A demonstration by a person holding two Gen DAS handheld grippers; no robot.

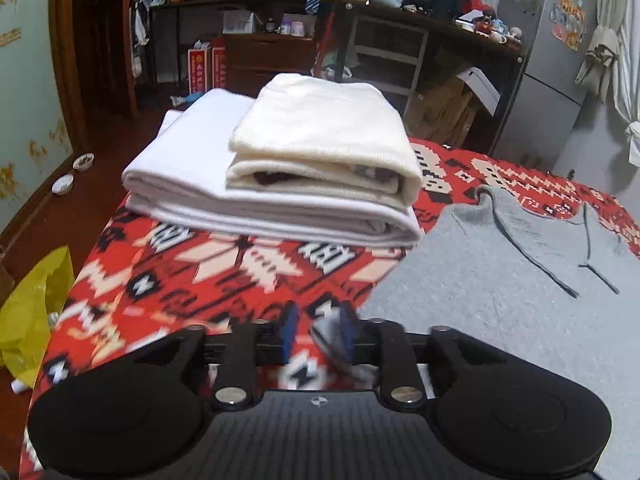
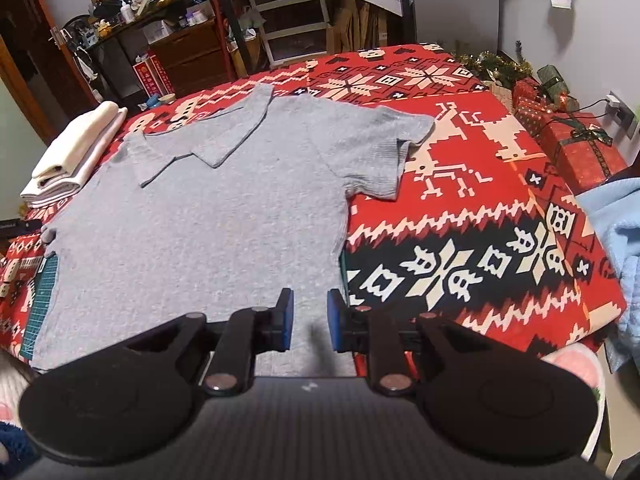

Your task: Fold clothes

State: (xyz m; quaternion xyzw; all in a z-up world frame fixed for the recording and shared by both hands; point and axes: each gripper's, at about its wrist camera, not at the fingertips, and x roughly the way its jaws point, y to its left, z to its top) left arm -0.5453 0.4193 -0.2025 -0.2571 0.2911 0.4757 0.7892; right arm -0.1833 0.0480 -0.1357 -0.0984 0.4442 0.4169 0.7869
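The grey polo shirt [image 2: 208,216] is lying flat and unfolded on the patterned red cloth [image 2: 460,240]. The right gripper [image 2: 309,316] is hovering over its hem, jaws spread and empty. The left gripper [image 1: 320,336] is hanging beside its edge, spread too, though blurred. Farther off, two folded garments [image 1: 288,168] are sitting stacked, apparently finished; this shirt looks unstarted.

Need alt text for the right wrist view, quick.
A grey polo shirt lies flat, collar away, on a red patterned blanket. The right claw is open above its near hem. Folded white clothes are stacked far left.
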